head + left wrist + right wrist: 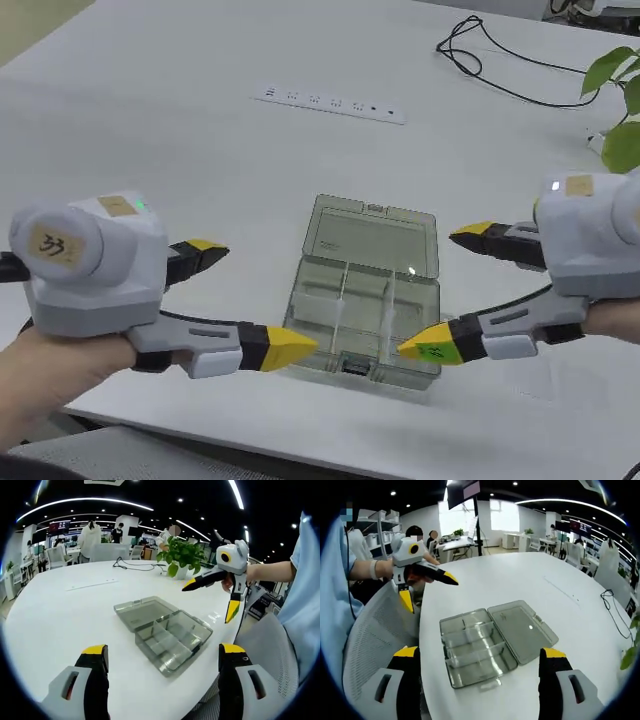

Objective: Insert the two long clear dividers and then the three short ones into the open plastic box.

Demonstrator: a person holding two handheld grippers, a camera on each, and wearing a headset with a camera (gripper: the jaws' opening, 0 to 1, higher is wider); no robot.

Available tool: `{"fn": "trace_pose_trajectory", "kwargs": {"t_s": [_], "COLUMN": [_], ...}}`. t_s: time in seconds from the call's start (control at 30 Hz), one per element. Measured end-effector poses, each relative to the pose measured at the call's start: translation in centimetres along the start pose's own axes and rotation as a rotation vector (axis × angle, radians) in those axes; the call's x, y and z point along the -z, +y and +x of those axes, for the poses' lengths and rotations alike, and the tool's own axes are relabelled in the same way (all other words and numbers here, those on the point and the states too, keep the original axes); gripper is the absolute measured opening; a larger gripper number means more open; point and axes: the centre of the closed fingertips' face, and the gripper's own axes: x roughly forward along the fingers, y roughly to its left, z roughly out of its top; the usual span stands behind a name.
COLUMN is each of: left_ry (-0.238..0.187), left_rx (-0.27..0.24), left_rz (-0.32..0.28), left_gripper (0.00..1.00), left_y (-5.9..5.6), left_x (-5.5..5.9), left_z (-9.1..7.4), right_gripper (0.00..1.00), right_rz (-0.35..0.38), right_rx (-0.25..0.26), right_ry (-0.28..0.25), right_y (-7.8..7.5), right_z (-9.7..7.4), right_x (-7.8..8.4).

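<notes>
The smoky clear plastic box [312,345] lies open on the white table near its front edge, lid [370,235] flat behind it. Clear dividers [345,292] stand inside and split it into several compartments. My left gripper [255,295] hovers open just left of the box, and my right gripper [435,293] hovers open just right of it; both hold nothing. In the left gripper view the box [192,632] lies ahead between the jaws, with the right gripper [207,604] beyond it. In the right gripper view the box [457,677] and its dividers [470,630] lie ahead, with the left gripper [432,596] beyond.
A white power strip [330,104] lies farther back on the table [150,140]. A black cable [500,70] and a green plant [620,100] sit at the back right. A mesh office chair [385,625] stands at the table's near edge. People sit at desks far off.
</notes>
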Motion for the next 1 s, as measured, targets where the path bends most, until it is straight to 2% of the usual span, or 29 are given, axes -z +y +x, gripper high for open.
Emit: {"fn": "trace_pose_trajectory", "kwargs": {"t_s": [0.2, 0.33, 0.47, 0.73, 1.0], "left_ry": [0.008, 0.011, 0.012, 0.021, 0.028], "left_rx": [0.005, 0.008, 0.010, 0.012, 0.017], "left_rz": [0.005, 0.009, 0.011, 0.012, 0.011], "left_gripper": [0.93, 0.93, 0.92, 0.92, 0.92], "left_y": [-0.2, -0.3, -0.4, -0.5, -0.8], "left_x": [0.1, 0.1, 0.0, 0.3, 0.5], "left_z": [0.2, 0.4, 0.5, 0.6, 0.7], "right_gripper": [0.98, 0.97, 0.96, 0.93, 0.85], "right_rz": [0.033, 0.055, 0.064, 0.035, -0.027], "right_rx": [0.051, 0.071, 0.090, 0.051, 0.010], "right_ry": [0.014, 0.036, 0.101, 0.216, 0.309], "right_y": [-0.6, -1.4, -1.9, -1.8, -2.3], "right_z": [-2.4, -4.1, -5.3, -5.8, -5.5], "right_x": [2.2, 4.4, 6.6, 9.4, 11.1]}}
